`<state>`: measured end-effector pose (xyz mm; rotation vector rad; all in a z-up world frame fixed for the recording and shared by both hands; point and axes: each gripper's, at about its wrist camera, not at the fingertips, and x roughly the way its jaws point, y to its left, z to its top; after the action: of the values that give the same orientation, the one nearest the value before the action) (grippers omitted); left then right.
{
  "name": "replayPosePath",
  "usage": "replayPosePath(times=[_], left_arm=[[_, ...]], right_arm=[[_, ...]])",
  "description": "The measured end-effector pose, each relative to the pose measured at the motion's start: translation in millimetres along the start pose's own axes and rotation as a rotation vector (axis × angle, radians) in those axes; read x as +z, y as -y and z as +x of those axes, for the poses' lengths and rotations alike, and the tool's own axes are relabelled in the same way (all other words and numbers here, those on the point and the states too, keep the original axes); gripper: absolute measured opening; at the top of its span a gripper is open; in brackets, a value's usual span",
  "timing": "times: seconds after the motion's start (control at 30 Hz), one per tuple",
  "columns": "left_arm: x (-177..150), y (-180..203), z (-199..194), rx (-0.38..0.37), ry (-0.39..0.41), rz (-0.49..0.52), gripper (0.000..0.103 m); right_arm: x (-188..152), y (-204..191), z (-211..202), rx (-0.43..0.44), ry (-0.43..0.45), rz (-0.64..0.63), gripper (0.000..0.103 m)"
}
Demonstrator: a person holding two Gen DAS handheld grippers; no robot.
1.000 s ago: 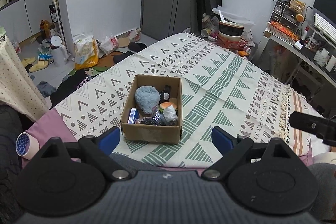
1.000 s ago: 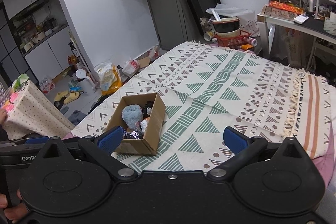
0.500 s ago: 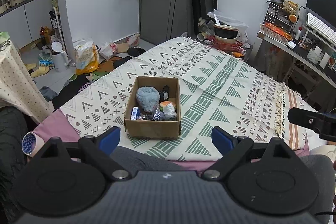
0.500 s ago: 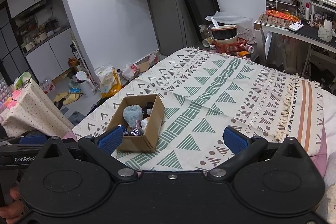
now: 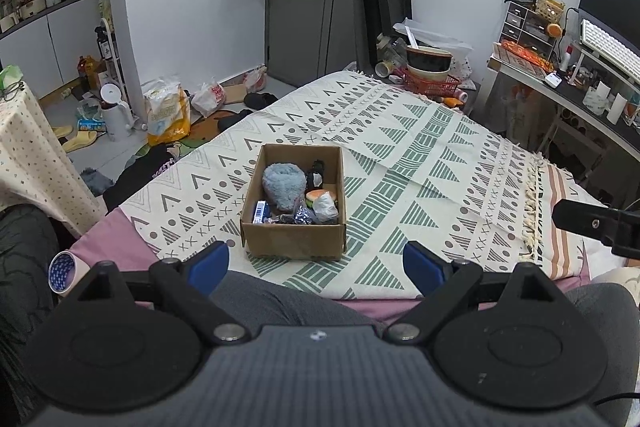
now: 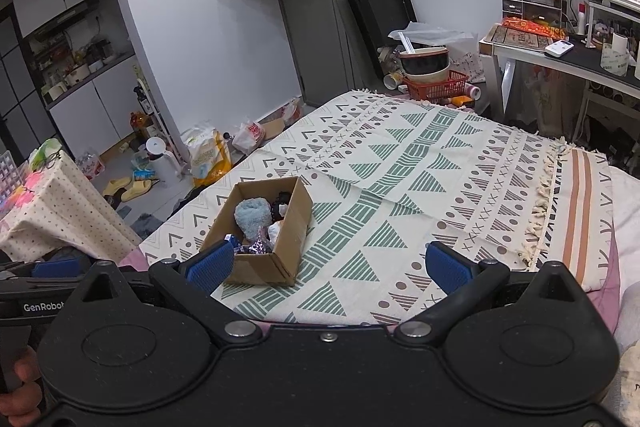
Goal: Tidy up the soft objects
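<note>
Left wrist view: both tongs (image 5: 316, 263) (image 6: 326, 265) hanging wide, empty, near the cardboard box (image 5: 294, 245); suggest descending centred over the blue plush (image 5: 284, 185).

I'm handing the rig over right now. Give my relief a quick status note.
Left tool: open, empty, held back from the bed.
Right tool: open, empty, also held back.
Cardboard box sits on the patterned blanket, holding the fluffy blue item and other small things.
Done: nothing taken out.
Left: pick the soft objects out and arrange them.
</note>
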<state>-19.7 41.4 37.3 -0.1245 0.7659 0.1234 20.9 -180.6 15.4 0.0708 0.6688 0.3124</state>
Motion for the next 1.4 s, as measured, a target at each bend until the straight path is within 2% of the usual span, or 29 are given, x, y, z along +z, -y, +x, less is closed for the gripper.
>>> replayPosePath(times=[0.1, 0.2, 0.47, 0.73, 1.4], left_arm=[[0, 1, -1, 0.0, 0.001, 0.001, 0.093], [-1, 2, -1, -0.001, 0.006, 0.005, 0.093], [-2, 2, -1, -0.002, 0.0, 0.001, 0.093], [-5, 4, -2, 0.001, -0.002, 0.005, 0.093], [-5, 3, -1, 0.002, 0.001, 0.012, 0.093]], right_arm=[[0, 1, -3, -0.014, 0.002, 0.006, 0.103], [-2, -1, -9, -0.066, 0.008, -0.007, 0.103], [-9, -2, -17, -0.055, 0.019, -0.026, 0.103], [-15, 5, -13, -0.033, 0.006, 0.025, 0.103], [-16, 1, -10, -0.066, 0.006, -0.009, 0.103]])
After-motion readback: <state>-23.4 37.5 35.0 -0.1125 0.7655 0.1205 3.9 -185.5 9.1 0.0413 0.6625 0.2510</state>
